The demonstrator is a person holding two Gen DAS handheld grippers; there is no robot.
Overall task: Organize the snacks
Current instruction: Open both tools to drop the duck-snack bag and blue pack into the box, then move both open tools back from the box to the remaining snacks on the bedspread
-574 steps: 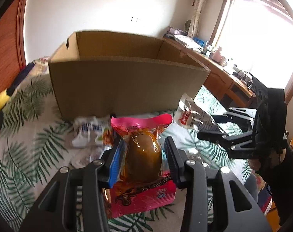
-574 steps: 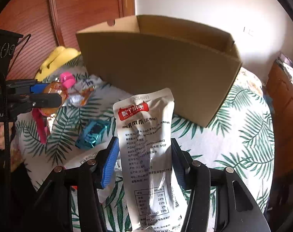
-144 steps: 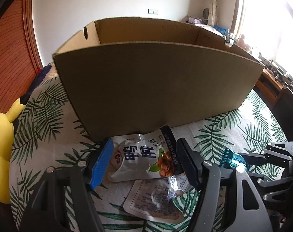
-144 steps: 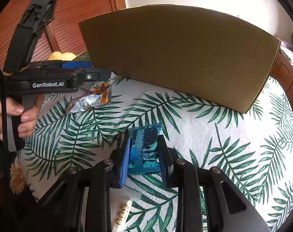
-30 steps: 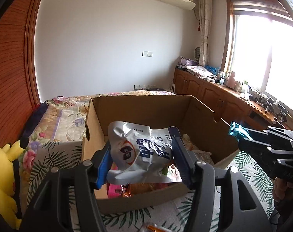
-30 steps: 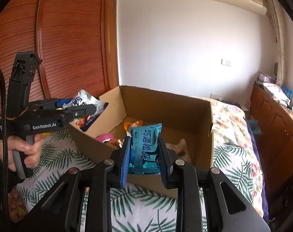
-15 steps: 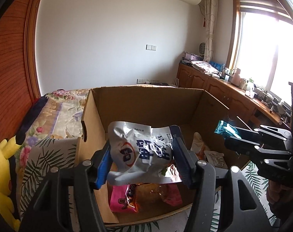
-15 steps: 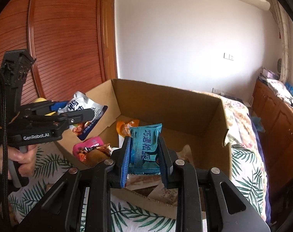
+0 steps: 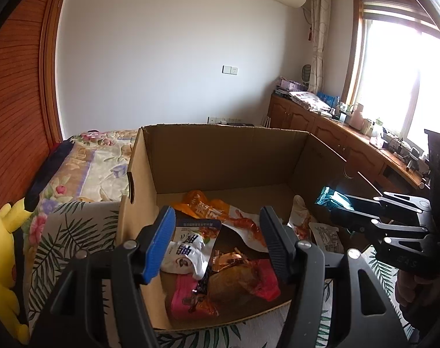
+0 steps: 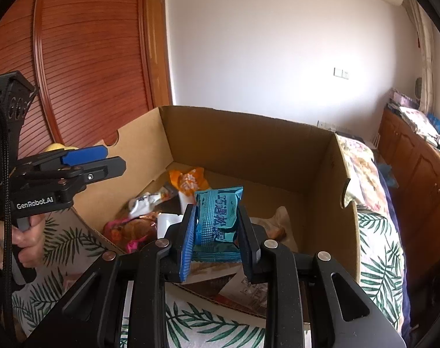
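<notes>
Tongs on the right [image 10: 217,233] are clenched on a blue packet [image 10: 217,217], which is held upright above the near right part of the box [image 9: 220,156], over the snacks already inside; the left tongs [image 9: 217,243] stand released over the near left corner, with nothing between the pads and a white pouch [image 9: 188,250] lying loose in the box just beneath them. The box rests on a bed [image 10: 376,264] covered in a leaf-print sheet. From here the likeliest fault is judged to be a poor release of the blue packet: if the jaws are parted while the packet is near the front wall, it could be tipped onto the rim and be lost onto the bed rather than dropped inside. A light, slippery wrapper may also cling to one pad and be dragged back out when the right tongs are withdrawn. The white pouch is seen leaning on a pink packet [image 9: 194,298] close to the left wall, so it could be caught and lifted again if the left tongs are lowered or closed. The two tongs are held near each other over the same opening, and a knock between them, or against the cardboard wall, could shift the box on the soft bed. Whether any snacks are left outside cannot be told.
</notes>
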